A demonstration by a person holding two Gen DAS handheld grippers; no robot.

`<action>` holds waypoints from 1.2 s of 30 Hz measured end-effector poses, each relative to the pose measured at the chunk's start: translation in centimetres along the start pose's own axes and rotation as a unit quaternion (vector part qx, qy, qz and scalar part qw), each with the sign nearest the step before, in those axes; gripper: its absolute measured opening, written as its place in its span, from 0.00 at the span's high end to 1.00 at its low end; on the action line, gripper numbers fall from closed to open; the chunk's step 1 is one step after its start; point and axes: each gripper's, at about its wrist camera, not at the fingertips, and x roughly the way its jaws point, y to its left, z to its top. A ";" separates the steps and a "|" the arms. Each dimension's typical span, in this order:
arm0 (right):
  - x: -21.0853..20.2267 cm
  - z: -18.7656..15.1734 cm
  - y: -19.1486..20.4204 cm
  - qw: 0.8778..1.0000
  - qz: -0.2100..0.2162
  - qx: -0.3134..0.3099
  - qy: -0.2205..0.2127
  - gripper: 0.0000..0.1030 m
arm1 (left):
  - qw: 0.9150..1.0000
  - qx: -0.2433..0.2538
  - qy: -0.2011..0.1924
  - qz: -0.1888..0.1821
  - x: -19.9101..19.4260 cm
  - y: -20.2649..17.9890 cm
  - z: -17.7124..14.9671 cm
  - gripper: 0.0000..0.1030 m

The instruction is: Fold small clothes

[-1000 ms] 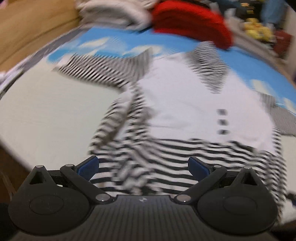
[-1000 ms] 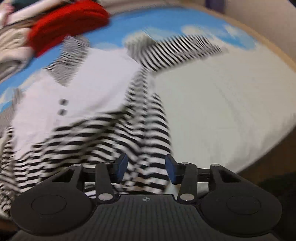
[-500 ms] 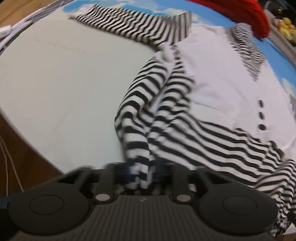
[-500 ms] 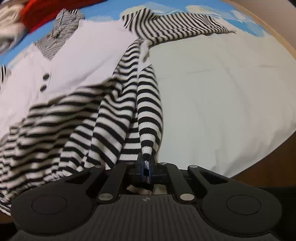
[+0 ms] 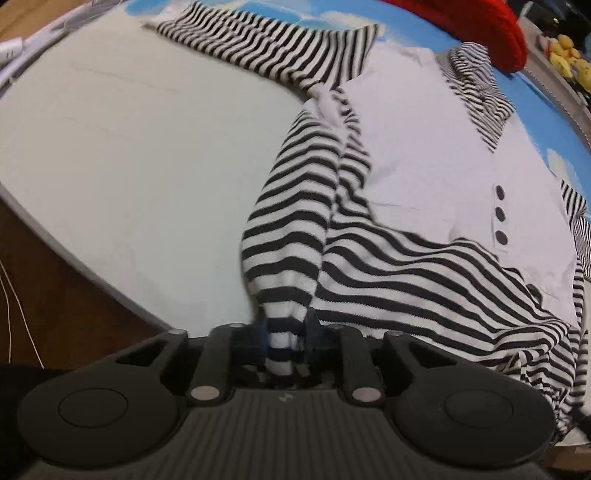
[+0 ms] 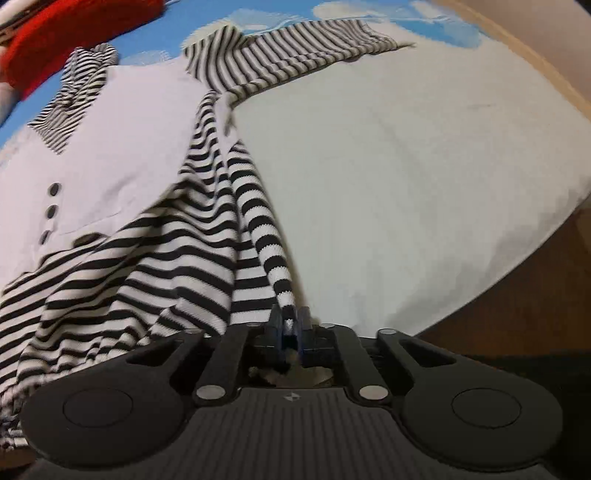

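A black-and-white striped top (image 5: 406, 155) lies spread on a pale sheet (image 5: 129, 155), its white buttoned front facing up. The left gripper (image 5: 286, 341) clamps one corner of its striped hem; the right gripper (image 6: 290, 330) pinches another corner. Jaws have just eased slightly wider. No legible writing shows.

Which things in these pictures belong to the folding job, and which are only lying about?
Belong to the job:
- black-and-white striped knit top with white front panel, lying on the pale sheet
- left gripper, shut on its striped hem
- right gripper, shut on the same hem

Only lying about:
- red knitted garment
- yellow soft toys
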 end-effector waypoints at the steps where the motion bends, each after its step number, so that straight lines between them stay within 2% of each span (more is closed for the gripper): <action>1: -0.9 0.3 0.2 1.000 -0.003 0.003 -0.028 0.76 | 1.000 0.008 -0.023 0.005 -0.7 -0.4 0.1 0.72; 3: -2.2 0.4 1.0 0.997 0.000 -0.012 -0.073 0.71 | 0.996 0.047 -0.077 0.014 -2.4 -1.8 0.2 0.63; 4: -2.7 0.1 1.4 0.996 0.010 -0.026 -0.086 0.64 | 0.994 0.063 -0.092 0.011 -2.8 -2.3 0.2 0.62; 5: -2.9 0.0 2.0 0.995 0.026 -0.039 -0.091 0.59 | 0.992 0.076 -0.099 0.005 -2.8 -2.9 0.1 0.62; 6: -2.8 -0.1 2.3 0.994 0.041 -0.046 -0.088 0.58 | 0.991 0.088 -0.097 -0.003 -2.6 -3.5 0.0 0.62; 8: -1.7 -0.5 3.1 0.995 0.066 -0.058 -0.053 0.56 | 0.993 0.099 -0.058 -0.015 -1.2 -4.2 -0.4 0.61; 9: -0.7 -0.9 3.2 0.995 0.068 -0.068 -0.017 0.55 | 0.995 0.101 -0.015 -0.014 0.3 -4.3 -0.6 0.58; 10: 0.5 -1.4 3.5 0.995 0.056 -0.079 0.025 0.54 | 0.994 0.103 0.027 -0.008 1.7 -4.4 -0.9 0.59; 11: 1.5 -2.1 3.5 0.994 0.040 -0.087 0.053 0.55 | 0.994 0.101 0.040 0.001 2.4 -4.4 -1.1 0.59; 12: 1.7 -2.4 3.4 0.994 0.034 -0.086 0.058 0.55 | 0.994 0.107 0.030 0.008 2.1 -4.7 -1.1 0.58; 14: 0.8 -2.0 3.6 0.996 0.038 -0.078 0.038 0.56 | 0.991 0.131 0.004 0.008 0.7 -5.5 -0.7 0.53; 16: 0.1 -1.9 4.3 0.995 0.043 -0.093 0.010 0.54 | 0.990 0.135 -0.026 -0.005 -0.3 -6.1 -0.5 0.32; 17: 0.4 -2.0 4.6 0.993 0.031 -0.111 0.015 0.53 | 0.990 0.137 -0.023 -0.006 0.0 -6.4 -0.5 0.30; 19: 1.6 -2.6 4.9 0.992 0.018 -0.119 0.048 0.53 | 0.990 0.139 0.020 0.006 1.8 -6.9 -0.6 0.31; 20: 1.8 -2.6 4.7 0.992 0.018 -0.113 0.048 0.53 | 0.990 0.135 0.035 0.010 2.3 -6.9 -0.7 0.32; 22: 0.9 -2.0 4.7 0.994 0.024 -0.101 0.024 0.54 | 0.992 0.128 0.013 0.010 1.4 -7.0 -0.8 0.33; 24: -0.4 -1.5 4.8 0.994 0.036 -0.097 -0.018 0.54 | 0.991 0.125 -0.032 -0.015 -0.4 -7.2 0.0 0.31; 28: -2.9 -0.5 4.9 0.990 0.053 -0.106 -0.077 0.53 | 0.986 0.125 -0.108 -0.036 -3.1 -7.9 1.4 0.30; 31: -3.1 0.2 5.3 0.986 0.054 -0.116 -0.103 0.53 | 0.986 0.109 -0.117 -0.042 -3.8 -8.0 3.1 0.30; 33: -3.4 1.1 5.2 0.985 0.059 -0.116 -0.116 0.53 | 0.988 0.097 -0.109 -0.044 -4.2 -8.0 5.2 0.30; 36: -4.8 2.8 5.6 0.979 0.079 -0.122 -0.142 0.53 | 0.986 0.100 -0.122 -0.053 -4.9 -8.2 8.8 0.30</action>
